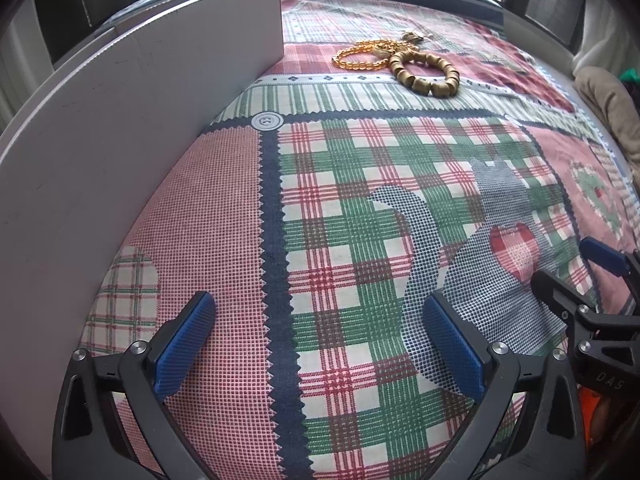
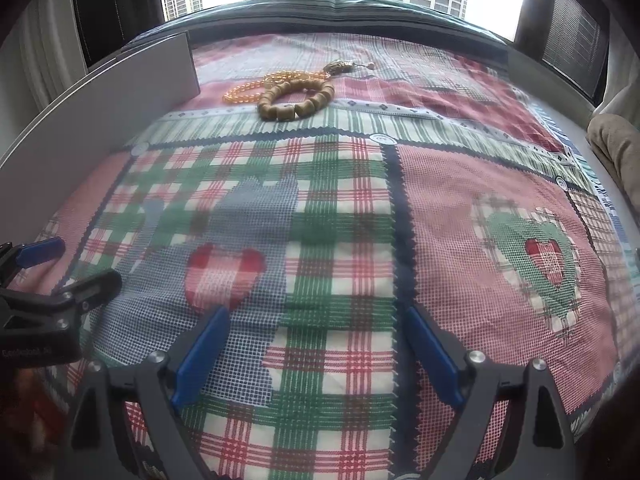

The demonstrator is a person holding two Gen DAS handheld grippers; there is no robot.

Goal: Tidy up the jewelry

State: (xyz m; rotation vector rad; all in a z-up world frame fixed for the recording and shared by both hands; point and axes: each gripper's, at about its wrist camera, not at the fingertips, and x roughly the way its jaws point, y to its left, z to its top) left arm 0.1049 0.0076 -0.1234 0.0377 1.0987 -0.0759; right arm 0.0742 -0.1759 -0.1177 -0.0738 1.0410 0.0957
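Note:
A chunky tan bead bracelet (image 1: 428, 74) (image 2: 296, 98) lies far ahead on the patchwork plaid cloth (image 1: 340, 208) (image 2: 340, 220). A string of small amber beads (image 1: 362, 54) (image 2: 248, 88) lies beside it, touching it on its left. A small metal charm (image 1: 412, 38) (image 2: 340, 66) sits just behind them. A grey box (image 1: 120, 128) (image 2: 100, 96) stands along the left, its wall facing me. My left gripper (image 1: 320, 340) is open and empty, low over the cloth. My right gripper (image 2: 316, 344) is open and empty beside it.
The right gripper shows at the right edge of the left wrist view (image 1: 592, 292); the left gripper shows at the left edge of the right wrist view (image 2: 52, 280). A beige cushion (image 1: 612, 112) (image 2: 616, 140) lies at the far right. Windows run behind the table.

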